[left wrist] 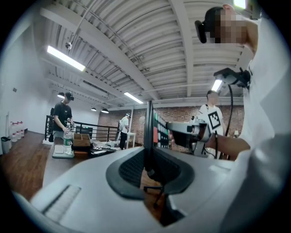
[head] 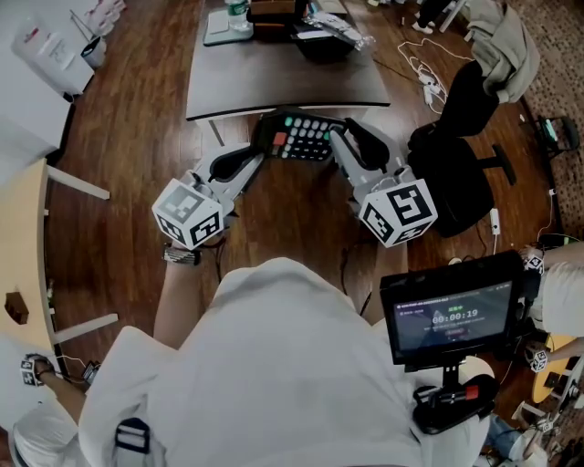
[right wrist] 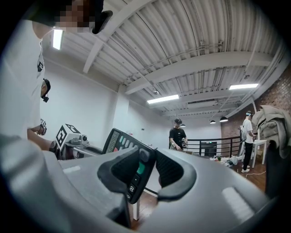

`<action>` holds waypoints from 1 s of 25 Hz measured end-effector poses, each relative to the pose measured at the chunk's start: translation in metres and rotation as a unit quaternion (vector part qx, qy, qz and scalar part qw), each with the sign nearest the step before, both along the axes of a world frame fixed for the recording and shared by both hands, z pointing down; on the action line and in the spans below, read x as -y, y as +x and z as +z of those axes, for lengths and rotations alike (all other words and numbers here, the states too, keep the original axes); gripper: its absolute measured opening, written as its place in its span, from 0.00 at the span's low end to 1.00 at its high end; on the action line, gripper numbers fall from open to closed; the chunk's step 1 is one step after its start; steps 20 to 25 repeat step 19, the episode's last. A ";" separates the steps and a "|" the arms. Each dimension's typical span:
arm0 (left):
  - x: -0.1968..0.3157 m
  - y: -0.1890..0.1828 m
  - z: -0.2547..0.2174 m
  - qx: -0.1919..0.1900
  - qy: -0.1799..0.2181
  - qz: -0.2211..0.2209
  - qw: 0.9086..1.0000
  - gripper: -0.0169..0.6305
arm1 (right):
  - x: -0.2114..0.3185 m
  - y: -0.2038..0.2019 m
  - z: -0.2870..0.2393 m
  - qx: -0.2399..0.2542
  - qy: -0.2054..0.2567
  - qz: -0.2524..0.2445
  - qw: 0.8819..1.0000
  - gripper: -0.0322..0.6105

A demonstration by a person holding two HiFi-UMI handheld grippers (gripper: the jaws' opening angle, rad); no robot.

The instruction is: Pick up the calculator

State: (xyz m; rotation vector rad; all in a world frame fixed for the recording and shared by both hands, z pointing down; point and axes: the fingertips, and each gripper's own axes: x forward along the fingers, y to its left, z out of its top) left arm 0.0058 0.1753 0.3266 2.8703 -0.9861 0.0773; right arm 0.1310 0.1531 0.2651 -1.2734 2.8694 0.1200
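Note:
A dark calculator (head: 306, 137) with coloured keys hangs level in the air just in front of the grey table's front edge, held between my two grippers. My left gripper (head: 265, 146) is shut on its left end; in the left gripper view the calculator (left wrist: 148, 132) stands edge-on, pinched between the dark pads (left wrist: 132, 169). My right gripper (head: 347, 142) reaches its right end. In the right gripper view the calculator (right wrist: 122, 142) slants through the wide jaws of the right gripper (right wrist: 146, 168), close to both pads, with a thin gap at the right pad (right wrist: 170, 170).
The grey table (head: 283, 87) carries a water bottle (head: 237, 11), a tray and dark clutter at its far side. A black office chair (head: 456, 155) stands right of my right gripper. White cables (head: 422, 73) lie on the wooden floor. Other people stand in the background.

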 end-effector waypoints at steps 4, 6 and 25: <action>0.000 -0.003 0.001 0.002 -0.004 -0.001 1.000 0.11 | 0.001 -0.003 0.001 0.000 -0.004 -0.001 1.000 0.23; 0.000 -0.004 0.002 0.003 -0.005 -0.002 1.000 0.11 | 0.001 -0.005 0.003 0.002 -0.006 -0.001 1.000 0.23; -0.005 -0.006 0.007 0.006 -0.010 -0.003 1.000 0.11 | -0.002 -0.007 0.006 -0.002 -0.007 -0.002 1.000 0.23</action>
